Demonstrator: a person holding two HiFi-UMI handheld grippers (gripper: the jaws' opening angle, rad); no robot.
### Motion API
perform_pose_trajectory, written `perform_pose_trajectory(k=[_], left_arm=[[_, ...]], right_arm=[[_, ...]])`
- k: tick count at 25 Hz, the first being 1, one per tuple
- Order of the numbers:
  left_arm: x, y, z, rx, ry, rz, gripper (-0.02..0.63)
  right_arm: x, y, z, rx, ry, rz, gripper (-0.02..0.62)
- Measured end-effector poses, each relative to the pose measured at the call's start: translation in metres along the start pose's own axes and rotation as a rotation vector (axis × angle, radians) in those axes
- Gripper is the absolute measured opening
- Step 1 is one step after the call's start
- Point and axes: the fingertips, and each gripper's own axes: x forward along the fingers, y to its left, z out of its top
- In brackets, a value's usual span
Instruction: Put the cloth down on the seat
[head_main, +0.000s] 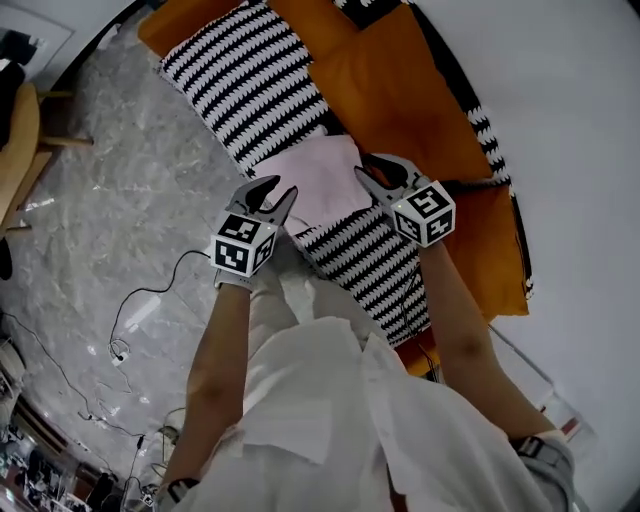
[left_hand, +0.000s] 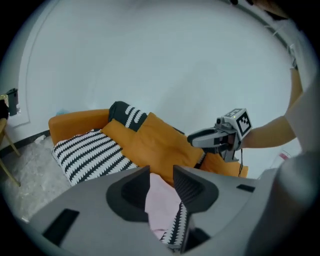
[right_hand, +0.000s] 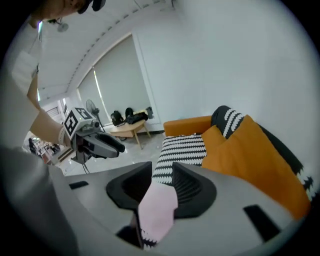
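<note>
A pale pink cloth (head_main: 322, 176) lies flat on the black-and-white striped seat (head_main: 240, 75) of an orange sofa. My left gripper (head_main: 280, 190) hovers at the cloth's near left corner, jaws apart, gripping nothing. My right gripper (head_main: 367, 166) hangs over the near right corner, also open. In the left gripper view the cloth (left_hand: 161, 200) shows through the gap of the gripper (left_hand: 161, 172), with the right gripper (left_hand: 200, 139) beyond. The right gripper view has the cloth (right_hand: 157, 207) below its own gripper (right_hand: 162, 167) and the left gripper (right_hand: 112, 145) off to the left.
Large orange cushions (head_main: 390, 90) lean along the sofa's back against a white wall. Grey marble floor (head_main: 120, 210) lies left of the sofa, with cables (head_main: 130, 320) trailing over it. A wooden chair (head_main: 20, 130) stands at the far left. A low wooden table (right_hand: 127, 130) sits farther off.
</note>
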Motion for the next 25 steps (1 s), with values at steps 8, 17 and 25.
perform_pose_trajectory(k=[8,17,25], left_arm=[[-0.091,-0.044,0.125,0.106,-0.264,-0.03,0.096],[-0.21,-0.116,0.198,0.183,-0.508,-0.066,0.044],[-0.251,-0.153,0.24,0.251,-0.612,-0.08,0.043]], right_arm=[[-0.105,0.038,0.098,0.112,-0.336,-0.08,0.101],[-0.226,0.097,0.161,0.115,-0.587,-0.117,0.063],[-0.285,0.126,0.178,0.087,-0.712,-0.172,0.009]])
